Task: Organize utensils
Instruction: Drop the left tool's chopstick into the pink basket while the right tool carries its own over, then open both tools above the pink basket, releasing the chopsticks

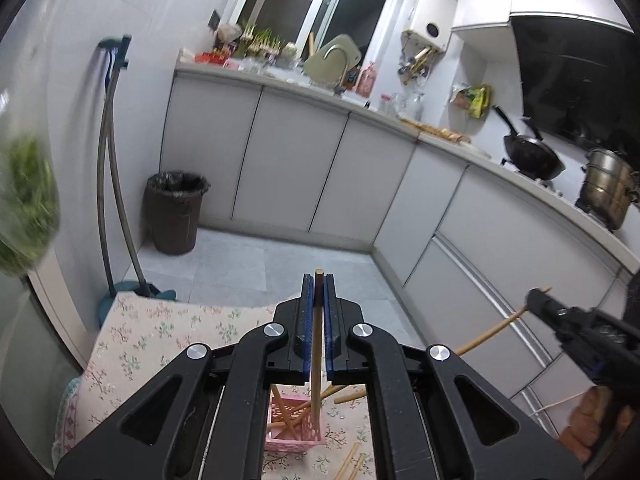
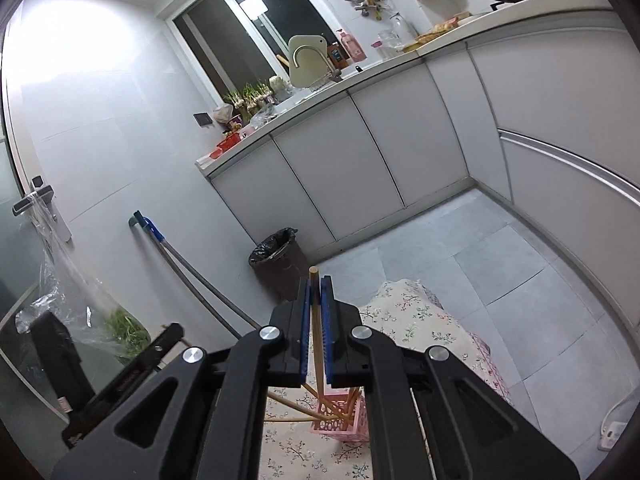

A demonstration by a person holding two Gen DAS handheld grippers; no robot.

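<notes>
Bagged greens: a clear plastic bag with green leafy stalks inside (image 2: pixel 120 330) hangs at the far left by the glass door.
Bin: a dark brown round waste bin lined with a black bag (image 1: pixel 176 210) stands on the grey floor tiles at the cabinet corner; its contents are not visible.
Table: a low table under a cream floral cloth (image 1: pixel 152 332) sits in front of me, well apart from the bin.
Pink holder: a small pink openwork plastic basket (image 1: pixel 294 438) stands on the cloth; several light wooden chopsticks lean inside it, their ends sticking out at angles.
Loose sticks: two more wooden chopsticks (image 1: pixel 350 462) lie on the cloth just beside the basket (nearer side).
Left gripper: the black two-finger gripper with blue pads (image 1: pixel 319 280) is clenched on one upright wooden chopstick (image 1: pixel 318 360), whose lower end hangs over the basket.
Right gripper: its twin (image 2: pixel 317 282) is clamped on another wooden chopstick (image 2: pixel 317 344), raised above the basket.
Stove: a black wok (image 1: pixel 534 158) and a steel pot (image 1: pixel 606 190) sit on the counter; what they hold is hidden.
</notes>
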